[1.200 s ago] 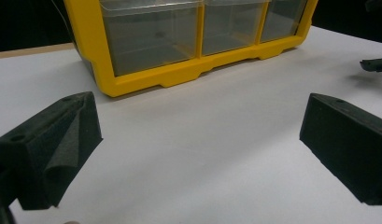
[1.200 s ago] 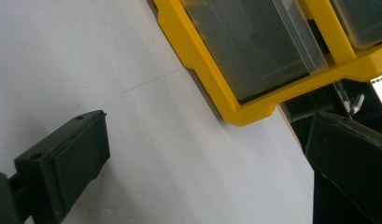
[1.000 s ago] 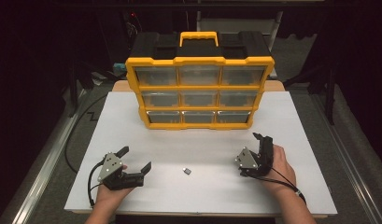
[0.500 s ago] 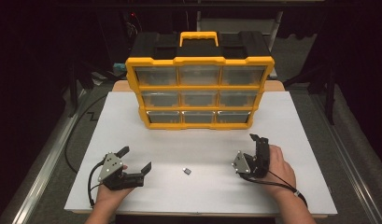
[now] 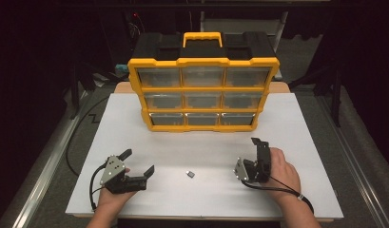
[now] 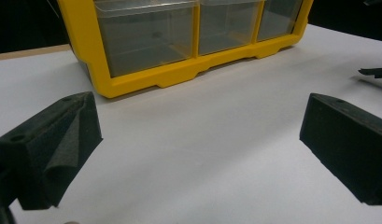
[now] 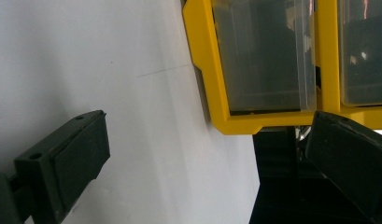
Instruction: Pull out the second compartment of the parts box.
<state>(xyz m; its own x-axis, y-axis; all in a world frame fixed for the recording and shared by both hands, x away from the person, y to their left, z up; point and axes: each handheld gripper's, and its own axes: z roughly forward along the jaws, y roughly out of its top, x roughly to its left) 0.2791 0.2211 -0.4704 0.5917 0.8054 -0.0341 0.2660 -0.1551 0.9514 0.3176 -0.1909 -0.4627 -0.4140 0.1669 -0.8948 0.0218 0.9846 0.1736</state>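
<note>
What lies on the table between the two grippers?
In the high view, one small dark part lies on the white table between left gripper and right gripper.

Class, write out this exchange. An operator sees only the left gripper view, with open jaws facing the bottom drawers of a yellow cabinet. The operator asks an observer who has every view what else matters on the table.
Operator: Is anything on the table besides the cabinet ahead of me?
Observer: Yes. The high view shows a small grey piece on the white table. It lies between the left gripper and the right gripper and touches neither.
Operator: How is the right gripper set?
Observer: Its jaws stand open. It is rolled onto its side and points toward the cabinet.
</note>
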